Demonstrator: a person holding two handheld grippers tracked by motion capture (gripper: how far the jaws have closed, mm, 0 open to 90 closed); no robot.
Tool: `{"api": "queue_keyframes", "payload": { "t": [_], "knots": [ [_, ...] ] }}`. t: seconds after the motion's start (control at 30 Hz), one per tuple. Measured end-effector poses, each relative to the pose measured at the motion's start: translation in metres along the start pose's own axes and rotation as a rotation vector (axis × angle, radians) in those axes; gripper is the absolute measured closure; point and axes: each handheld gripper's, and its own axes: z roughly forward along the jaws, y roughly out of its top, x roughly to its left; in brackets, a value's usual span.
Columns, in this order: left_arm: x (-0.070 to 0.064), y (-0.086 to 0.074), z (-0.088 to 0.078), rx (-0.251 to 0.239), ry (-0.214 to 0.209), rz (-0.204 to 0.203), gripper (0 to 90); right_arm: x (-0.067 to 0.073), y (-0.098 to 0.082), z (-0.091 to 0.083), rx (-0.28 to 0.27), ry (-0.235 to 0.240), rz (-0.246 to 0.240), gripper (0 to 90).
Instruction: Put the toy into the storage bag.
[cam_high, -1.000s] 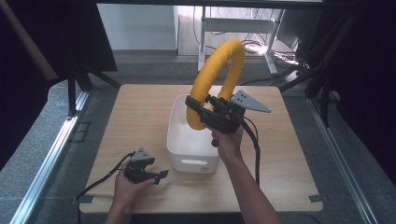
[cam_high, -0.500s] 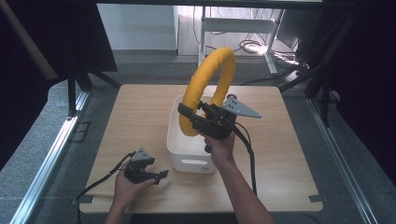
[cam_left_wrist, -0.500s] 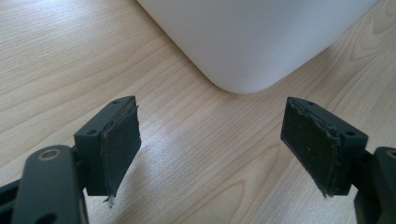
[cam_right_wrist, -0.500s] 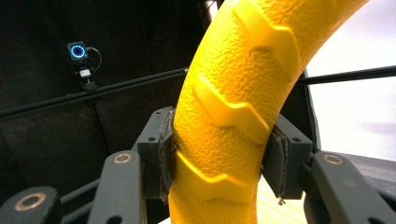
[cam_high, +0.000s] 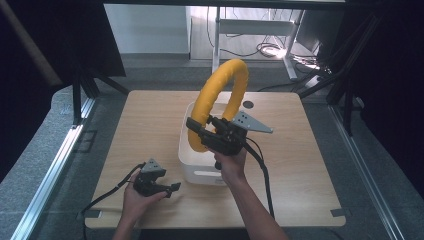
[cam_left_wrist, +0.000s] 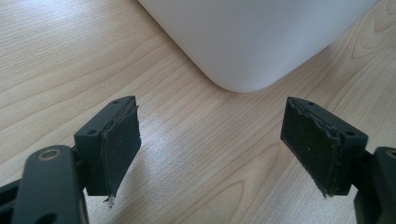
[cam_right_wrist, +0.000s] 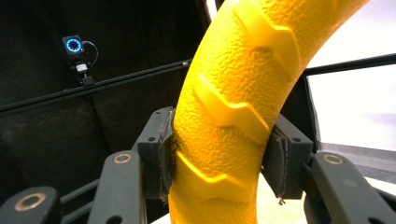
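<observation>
Right gripper view shows the yellow ring (cam_right_wrist: 229, 121) wedged between the two pads (cam_right_wrist: 166, 154), which pinch its ribbed band from both sides. From the high view, the right gripper (cam_high: 196, 131) holds this ring upright above the white bin (cam_high: 197, 172) at the middle of the wooden table (cam_high: 145, 120), the ring's lower arc dipping into the bin. The left gripper (cam_high: 172, 187) rests on the table near the bin's near left corner, its fingers (cam_left_wrist: 116, 140) spread wide with nothing between them.
</observation>
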Motion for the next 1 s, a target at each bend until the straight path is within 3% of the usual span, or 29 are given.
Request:
{"api": "queue_keyframes", "payload": {
  "t": [0.4, 1.0],
  "knots": [
    [0.0, 0.0, 0.001, 0.004, -0.001, 0.0, 20.0, 0.0, -0.023, 0.006, 0.036, 0.0, 0.04, 49.5],
    [0.0, 0.0, 0.0, 0.001, 0.002, 0.001, 20.0, 0.004, -0.045, 0.006, 0.053, -0.014, 0.054, 49.2]
  ]
}}
